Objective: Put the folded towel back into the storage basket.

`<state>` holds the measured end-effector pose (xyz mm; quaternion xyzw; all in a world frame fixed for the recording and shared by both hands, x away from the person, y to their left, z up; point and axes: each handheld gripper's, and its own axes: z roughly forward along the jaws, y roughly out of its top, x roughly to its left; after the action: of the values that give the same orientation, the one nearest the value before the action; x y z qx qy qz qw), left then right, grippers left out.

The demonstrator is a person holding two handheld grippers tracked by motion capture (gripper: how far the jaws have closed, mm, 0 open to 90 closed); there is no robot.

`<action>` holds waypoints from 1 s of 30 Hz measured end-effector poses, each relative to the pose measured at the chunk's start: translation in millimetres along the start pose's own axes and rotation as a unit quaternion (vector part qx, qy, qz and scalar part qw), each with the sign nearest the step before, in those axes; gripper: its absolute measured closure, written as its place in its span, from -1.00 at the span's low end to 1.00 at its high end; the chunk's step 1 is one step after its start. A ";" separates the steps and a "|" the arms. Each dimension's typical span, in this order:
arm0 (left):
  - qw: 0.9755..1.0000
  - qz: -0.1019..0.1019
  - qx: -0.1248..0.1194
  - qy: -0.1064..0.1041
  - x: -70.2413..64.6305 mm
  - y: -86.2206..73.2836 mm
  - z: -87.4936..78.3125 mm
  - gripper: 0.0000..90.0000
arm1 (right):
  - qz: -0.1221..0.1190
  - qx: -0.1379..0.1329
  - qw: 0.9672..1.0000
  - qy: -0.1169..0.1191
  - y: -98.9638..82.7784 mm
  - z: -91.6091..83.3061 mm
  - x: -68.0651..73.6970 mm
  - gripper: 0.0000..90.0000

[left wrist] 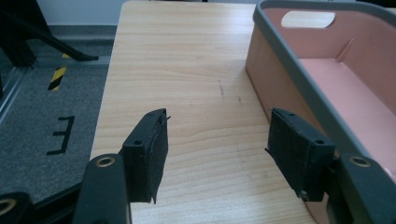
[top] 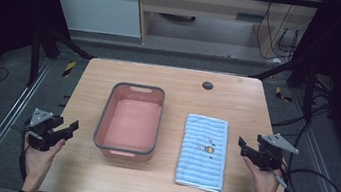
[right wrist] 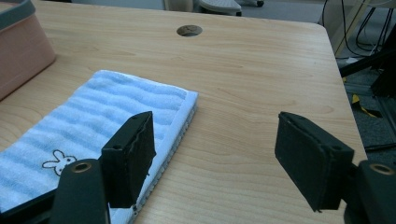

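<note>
A folded light-blue striped towel (top: pixel 203 151) with a small cartoon print lies flat on the wooden table (top: pixel 180 85), right of centre. To its left stands a pink bin (top: pixel 129 120) with a grey rim, nothing inside it. My left gripper (top: pixel 72 128) is held open at the table's left edge, left of the bin (left wrist: pixel 322 88), with bare wood between its jaws. My right gripper (top: pixel 242 145) is held open at the right edge, just right of the towel (right wrist: pixel 98 116). Its left jaw hangs over the towel's near right border; nothing is held.
A round cable hole (top: pixel 207 85) sits near the table's far edge. Black frame legs and cables (top: pixel 308 181) stand on the grey floor at both sides. Bare wood stretches beyond the towel and left of the bin.
</note>
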<state>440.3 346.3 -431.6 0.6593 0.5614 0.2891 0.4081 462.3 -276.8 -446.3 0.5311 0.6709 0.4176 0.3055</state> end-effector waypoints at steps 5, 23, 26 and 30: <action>1.000 0.008 -0.009 -0.002 -4.4 4.7 -5.4 -0.17 | -0.012 -0.001 1.000 0.003 1.5 -1.4 1.8 -0.40; 0.998 0.036 -0.035 -0.038 -44.0 23.3 -23.2 -0.23 | -0.029 -0.008 0.999 0.020 13.6 -8.0 11.6 -0.35; 0.997 0.040 -0.043 -0.047 -52.9 26.3 -27.1 -0.24 | -0.033 -0.011 0.999 0.022 15.8 -9.6 12.3 -0.31; 0.996 0.047 -0.050 -0.056 -61.5 28.8 -31.1 -0.23 | -0.030 -0.012 0.999 0.027 17.7 -11.3 13.1 -0.28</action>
<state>416.3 291.9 -386.4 0.6785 0.4911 0.2985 0.4576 457.5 -265.3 -424.9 0.4956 0.6893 0.4306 0.3066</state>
